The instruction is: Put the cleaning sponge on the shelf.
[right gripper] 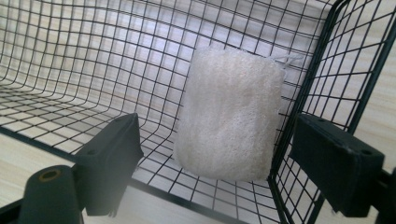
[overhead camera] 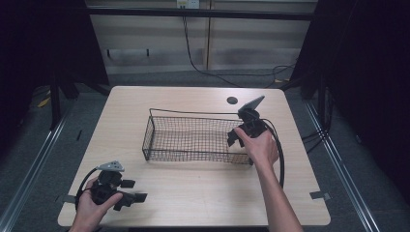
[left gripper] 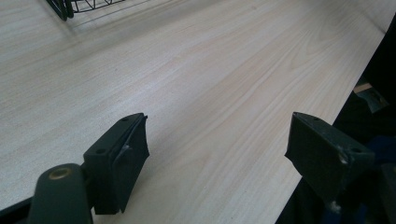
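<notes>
A black wire basket stands in the middle of the pale wooden table. In the right gripper view a white mesh sponge lies on the basket floor, against a corner of the basket. My right gripper hangs over the basket's right end, open, with its jaws apart on either side of the sponge and not touching it. My left gripper rests near the table's front left edge, open, with bare tabletop between its jaws.
A dark round hole sits in the table behind the basket. Cables trail from each gripper. The table's front edge runs close beside my left gripper. Dark floor and rails surround the table.
</notes>
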